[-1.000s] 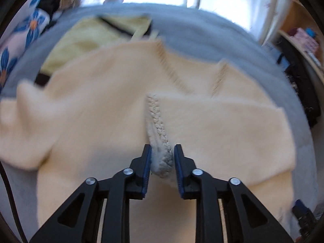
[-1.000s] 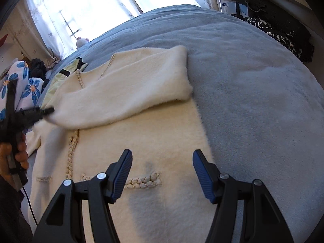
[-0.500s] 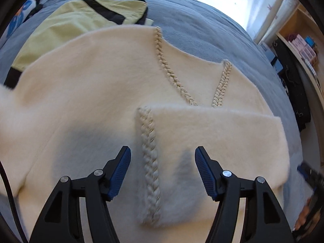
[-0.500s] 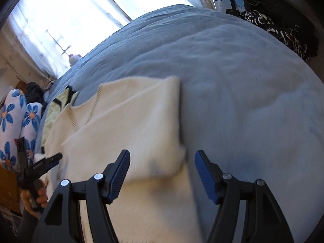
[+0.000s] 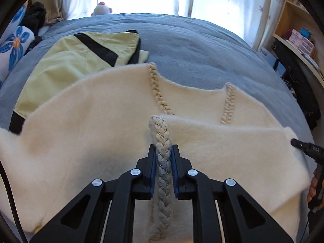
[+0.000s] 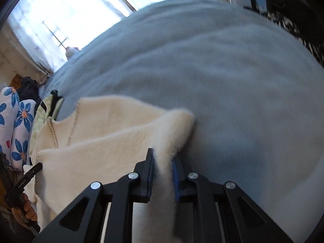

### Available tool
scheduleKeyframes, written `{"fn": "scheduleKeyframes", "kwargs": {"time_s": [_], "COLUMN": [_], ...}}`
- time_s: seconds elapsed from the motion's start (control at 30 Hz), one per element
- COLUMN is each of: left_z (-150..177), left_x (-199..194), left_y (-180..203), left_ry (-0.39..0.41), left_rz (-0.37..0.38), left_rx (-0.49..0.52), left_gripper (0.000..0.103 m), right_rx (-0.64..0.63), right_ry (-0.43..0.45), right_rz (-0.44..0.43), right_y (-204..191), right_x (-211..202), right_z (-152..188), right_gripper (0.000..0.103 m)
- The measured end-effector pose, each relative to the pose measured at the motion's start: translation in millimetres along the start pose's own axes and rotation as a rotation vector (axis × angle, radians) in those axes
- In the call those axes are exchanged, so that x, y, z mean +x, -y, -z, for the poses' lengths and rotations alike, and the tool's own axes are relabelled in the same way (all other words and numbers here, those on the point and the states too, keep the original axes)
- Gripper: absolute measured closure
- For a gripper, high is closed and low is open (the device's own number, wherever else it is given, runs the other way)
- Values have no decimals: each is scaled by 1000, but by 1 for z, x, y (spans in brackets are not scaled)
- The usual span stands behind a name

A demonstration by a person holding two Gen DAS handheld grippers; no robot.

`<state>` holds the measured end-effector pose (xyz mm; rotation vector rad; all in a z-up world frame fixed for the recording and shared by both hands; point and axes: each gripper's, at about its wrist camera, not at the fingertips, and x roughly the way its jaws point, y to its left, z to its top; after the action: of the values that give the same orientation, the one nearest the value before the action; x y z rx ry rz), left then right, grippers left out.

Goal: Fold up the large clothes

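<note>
A cream fuzzy cardigan (image 5: pixel 91 141) lies spread on the bed, with one sleeve (image 5: pixel 232 151) folded across its chest. My left gripper (image 5: pixel 163 147) has its jaws closing tight on the braided trim (image 5: pixel 160 127) at the sleeve's end, lifting it slightly. In the right wrist view my right gripper (image 6: pixel 163 156) has its jaws closing on the sleeve's fuzzy folded edge (image 6: pixel 174 125), and the pads press the cloth. Each gripper shows at the edge of the other view: the right gripper (image 5: pixel 303 147) and the left gripper (image 6: pixel 30 174), both held in a hand.
A blue-grey blanket (image 5: pixel 192 46) covers the bed. A yellow-green garment with black bands (image 5: pixel 70 60) lies behind the cardigan's left shoulder. Floral pillows (image 5: pixel 14 46) sit far left, a plush toy (image 5: pixel 101 9) by the window, and shelves (image 5: pixel 299 40) and a dark bag (image 5: pixel 303 93) on the right.
Both grippers stood open half a second ago and have shut on the cardigan. The left took the braided sleeve end. The right travelled up along the garment to the sleeve's outer fold.
</note>
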<state>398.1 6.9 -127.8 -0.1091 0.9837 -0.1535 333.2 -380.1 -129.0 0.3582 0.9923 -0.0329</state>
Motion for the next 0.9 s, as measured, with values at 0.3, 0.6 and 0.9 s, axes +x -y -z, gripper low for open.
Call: {"fn": "scheduleKeyframes", "kwargs": {"time_s": [0.3, 0.6, 0.9], "left_z": [17, 30, 82], "left_x": [-13, -69, -32], "left_y": [-5, 26, 76], "left_ry": [-14, 52, -39], "left_rz": [-119, -16, -28], "left_rx": [43, 36, 61], "left_gripper": [71, 70, 70], "right_rx": [-63, -82, -136], "right_ry": [76, 14, -76], "right_rz": [181, 27, -14], "right_y": [-15, -86, -140], "right_x": [-45, -59, -14], "right_z": [15, 56, 109], "right_gripper": [73, 71, 71]}}
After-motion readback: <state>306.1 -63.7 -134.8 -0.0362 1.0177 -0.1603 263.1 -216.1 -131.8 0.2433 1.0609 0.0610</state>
